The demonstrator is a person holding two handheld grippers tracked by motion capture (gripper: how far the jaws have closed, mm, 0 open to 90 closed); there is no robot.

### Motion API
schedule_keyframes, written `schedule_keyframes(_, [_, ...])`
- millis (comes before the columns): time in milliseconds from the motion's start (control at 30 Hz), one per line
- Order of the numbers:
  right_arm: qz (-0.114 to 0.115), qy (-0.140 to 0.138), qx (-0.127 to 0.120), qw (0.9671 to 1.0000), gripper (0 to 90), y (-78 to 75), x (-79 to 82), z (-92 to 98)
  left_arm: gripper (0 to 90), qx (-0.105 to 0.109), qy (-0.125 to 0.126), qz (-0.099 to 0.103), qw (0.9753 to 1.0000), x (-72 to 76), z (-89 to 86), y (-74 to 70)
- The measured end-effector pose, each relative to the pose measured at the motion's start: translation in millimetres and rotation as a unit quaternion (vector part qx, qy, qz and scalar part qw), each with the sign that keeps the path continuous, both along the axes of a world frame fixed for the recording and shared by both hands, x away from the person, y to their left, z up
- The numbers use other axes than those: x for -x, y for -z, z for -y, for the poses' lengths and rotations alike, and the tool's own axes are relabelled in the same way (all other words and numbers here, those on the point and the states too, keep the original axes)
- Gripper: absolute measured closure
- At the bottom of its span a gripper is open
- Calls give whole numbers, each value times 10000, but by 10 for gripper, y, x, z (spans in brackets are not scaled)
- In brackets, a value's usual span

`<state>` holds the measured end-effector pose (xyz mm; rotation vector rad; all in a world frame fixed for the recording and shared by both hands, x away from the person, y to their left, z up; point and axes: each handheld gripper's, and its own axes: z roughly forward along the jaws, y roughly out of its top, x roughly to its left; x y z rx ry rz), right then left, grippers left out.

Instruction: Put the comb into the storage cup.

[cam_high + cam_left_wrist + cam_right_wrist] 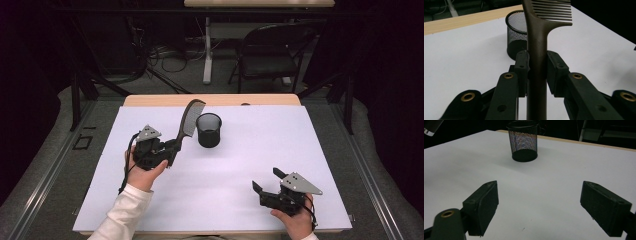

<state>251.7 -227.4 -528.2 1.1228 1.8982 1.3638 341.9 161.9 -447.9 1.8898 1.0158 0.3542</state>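
— Where's your comb (pixel 190 118)?
— Clamped by its handle in your left gripper (pixel 172 148), beside the mesh cup (pixel 208 129). It's light, stiff, slick: grip low. Your right gripper (pixel 265 184) gapes empty.

Centre sheet: lying bare between the left gripper (pixel 172 147) and right gripper (pixel 265 182).
Obstacle: mesh cup (pixel 209 130) standing just beside the raised comb (pixel 190 120).

The right gripper (pixel 539 207) holds its two black fingers (pixel 482 206) wide apart above the white tabletop (pixel 564 175). Beyond them a black mesh cup (pixel 523 141) stands upright, well apart from both.
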Motion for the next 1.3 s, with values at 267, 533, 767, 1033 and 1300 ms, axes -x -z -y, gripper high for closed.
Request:
schedule_keyframes(267, [-22,7,-12,10000,149,1,-1,-2,721,48,61,120,9999,50,24,36])
schedule_keyframes(533, [-7,10,20,10000,150,-1,-1,2,721,57,58,212,9997,86,67,114])
schedule_keyframes(767, [4,20,47,10000,153,3,-3,-4,721,91,70,278,9995,108,67,150])
schedule_keyframes(1033, [-13,23,94,10000,155,7,-6,-11,721,121,85,374,9992,146,102,197])
schedule_keyframes(1300, [-27,4,138,9999,163,22,-19,-22,721,118,121,432,9989,178,144,239])
